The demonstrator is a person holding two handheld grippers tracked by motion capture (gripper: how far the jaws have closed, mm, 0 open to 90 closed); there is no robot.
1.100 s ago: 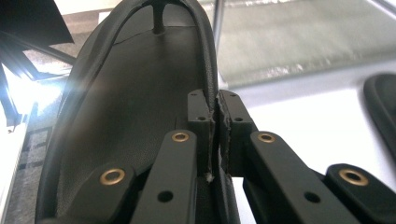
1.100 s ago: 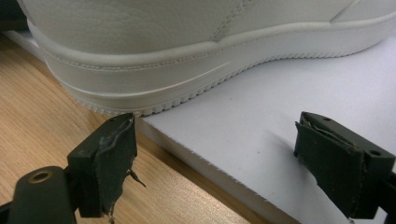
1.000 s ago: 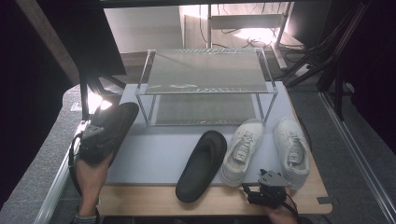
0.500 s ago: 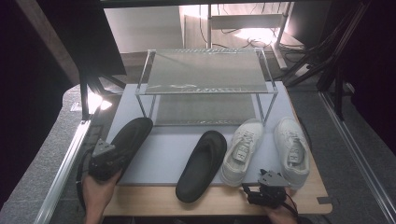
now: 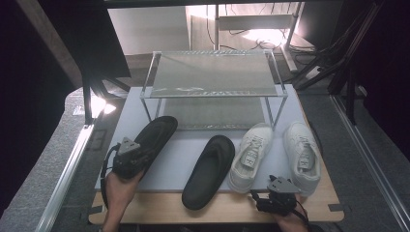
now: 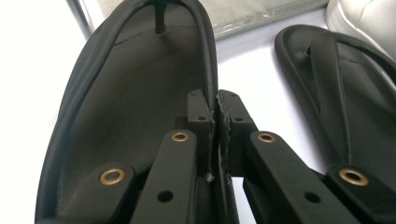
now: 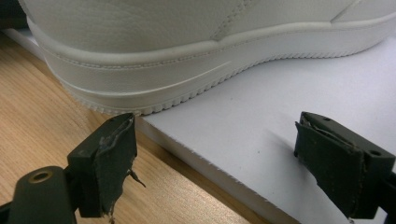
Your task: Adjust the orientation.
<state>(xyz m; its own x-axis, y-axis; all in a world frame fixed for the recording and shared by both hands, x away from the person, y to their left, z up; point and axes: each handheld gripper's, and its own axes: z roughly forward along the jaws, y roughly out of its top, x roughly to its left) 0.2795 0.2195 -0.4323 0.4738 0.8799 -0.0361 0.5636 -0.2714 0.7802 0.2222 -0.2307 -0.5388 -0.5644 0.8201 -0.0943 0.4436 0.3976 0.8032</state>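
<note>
In the high view, the left gripper point(image 5: 129, 155) grips the heel end of a black flip-flop point(image 5: 153, 136) lying at the left of a pale mat point(image 5: 183, 154) on the wooden tabletop point(image 5: 154, 210). A second black flip-flop point(image 5: 209, 171) lies mid-mat, beside two white sneakers point(image 5: 250, 156) point(image 5: 302, 155), in front of a clear two-tier rack point(image 5: 212, 77). The right gripper point(image 5: 276, 197) sits at the near edge, just behind the right sneaker's heel.

In the left gripper view, the fingers point(image 6: 201, 121) are pinched together on the flip-flop's point(image 6: 126, 102) side rim.

In the right gripper view, the fingers point(image 7: 109, 161) stand wide apart and empty, near the sneaker's point(image 7: 187, 60) sole at the mat's point(image 7: 261, 121) edge.
</note>
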